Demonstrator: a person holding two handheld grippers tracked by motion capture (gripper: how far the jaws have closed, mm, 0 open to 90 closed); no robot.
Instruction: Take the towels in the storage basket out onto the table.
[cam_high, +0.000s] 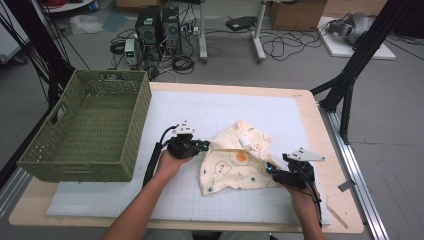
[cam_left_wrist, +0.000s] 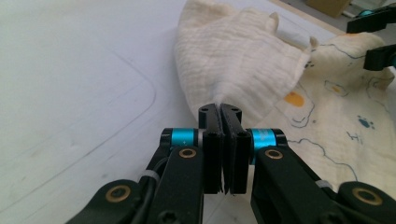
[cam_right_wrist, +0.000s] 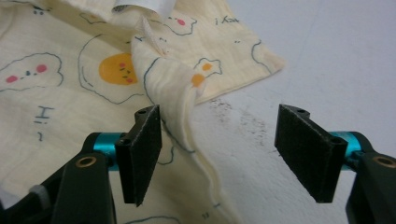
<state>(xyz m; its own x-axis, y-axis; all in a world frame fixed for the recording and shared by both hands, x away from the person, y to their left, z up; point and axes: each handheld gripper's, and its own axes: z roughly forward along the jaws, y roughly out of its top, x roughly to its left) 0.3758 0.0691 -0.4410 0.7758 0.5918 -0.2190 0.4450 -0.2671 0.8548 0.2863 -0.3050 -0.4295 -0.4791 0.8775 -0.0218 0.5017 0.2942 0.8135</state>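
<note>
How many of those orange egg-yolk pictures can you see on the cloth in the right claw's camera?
2. A big yolk with a little face sits left of the raised fold; a small one lies on the fold's edge. The cloth may hide more underneath.

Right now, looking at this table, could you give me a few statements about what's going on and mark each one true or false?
1. The left gripper is clamped on an edge of the printed cloth. True.
2. The right gripper is shut tight on the cloth. False: its jaws stand apart, with a fold of cloth between them, close to one pad.
3. The green basket holds the cloth. False: the cloth lies on the white mat beside it.
4. The cloth is printed with fried-egg drawings. True.
</note>
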